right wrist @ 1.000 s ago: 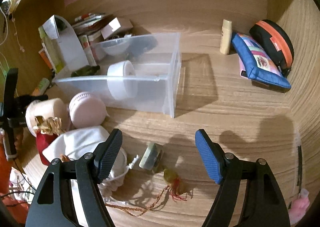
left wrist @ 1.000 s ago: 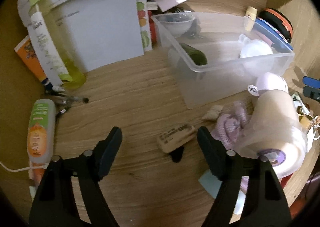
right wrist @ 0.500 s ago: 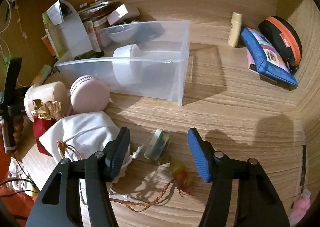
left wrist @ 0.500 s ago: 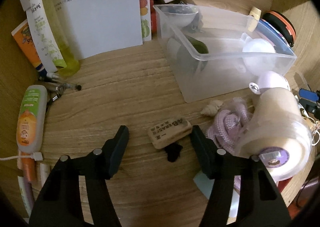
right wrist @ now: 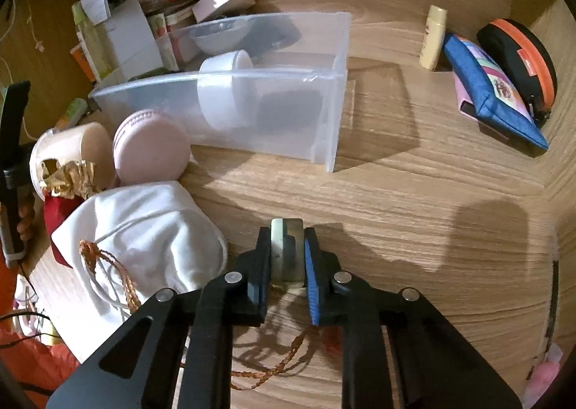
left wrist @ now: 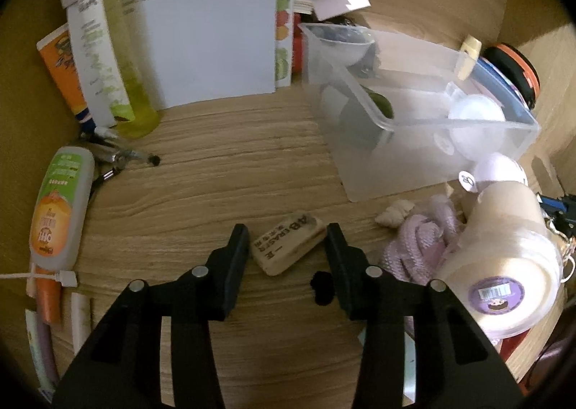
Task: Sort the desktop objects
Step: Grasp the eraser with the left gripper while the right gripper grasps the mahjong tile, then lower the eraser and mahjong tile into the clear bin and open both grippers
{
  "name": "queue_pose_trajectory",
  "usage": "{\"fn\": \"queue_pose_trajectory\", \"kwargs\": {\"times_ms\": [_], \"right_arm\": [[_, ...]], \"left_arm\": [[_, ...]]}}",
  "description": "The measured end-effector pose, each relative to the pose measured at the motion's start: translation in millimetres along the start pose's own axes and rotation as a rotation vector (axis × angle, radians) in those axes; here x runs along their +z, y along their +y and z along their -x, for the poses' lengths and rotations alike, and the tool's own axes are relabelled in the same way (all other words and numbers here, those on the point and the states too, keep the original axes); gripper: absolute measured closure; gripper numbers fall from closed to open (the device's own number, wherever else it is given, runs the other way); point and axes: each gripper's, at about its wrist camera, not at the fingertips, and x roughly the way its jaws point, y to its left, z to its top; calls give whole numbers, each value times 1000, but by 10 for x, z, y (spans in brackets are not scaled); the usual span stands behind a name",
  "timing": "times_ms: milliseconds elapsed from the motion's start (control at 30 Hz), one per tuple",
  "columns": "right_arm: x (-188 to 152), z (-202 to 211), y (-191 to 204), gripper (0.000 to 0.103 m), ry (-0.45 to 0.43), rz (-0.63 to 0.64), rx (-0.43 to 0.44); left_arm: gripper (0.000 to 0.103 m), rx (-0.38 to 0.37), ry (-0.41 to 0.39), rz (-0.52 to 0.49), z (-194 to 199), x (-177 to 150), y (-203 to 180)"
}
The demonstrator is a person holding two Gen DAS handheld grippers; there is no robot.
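Left gripper jaws apart, straddling tan rectangular eraser flat on wooden desk, seemingly lined up to pinch it. Clear plastic bin far right, likely the destination. Right gripper clamped on pale green flat pendant, its orange cord trailing; only right view shows that.

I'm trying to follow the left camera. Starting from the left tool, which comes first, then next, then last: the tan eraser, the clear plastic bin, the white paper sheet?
1. Tan eraser: between the left tool's fingers.
2. Clear plastic bin: beyond, to the right.
3. White paper sheet: at the back, left of centre.
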Motion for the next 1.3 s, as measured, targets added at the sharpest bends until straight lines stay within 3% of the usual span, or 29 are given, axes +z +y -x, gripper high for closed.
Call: {"fn": "queue_pose_trajectory", "kwargs": {"times_ms": [367, 700, 900, 1033, 1300], "right_arm": [[177, 308, -34, 88, -101, -28, 14], [339, 598, -10, 90, -197, -11, 28], [275, 442, -62, 87, -122, -5, 7], [128, 300, -119, 59, -68, -23, 9], [59, 56, -111, 57, -17, -10, -19]], "left_arm": [[60, 3, -88, 65, 287, 70, 150], [60, -41, -201, 73, 609, 302, 89], [60, -64, -205, 69, 640, 297, 12], [60, -69, -195, 57, 616, 281, -51], [60, -81, -187, 63, 608, 239, -111]]}}
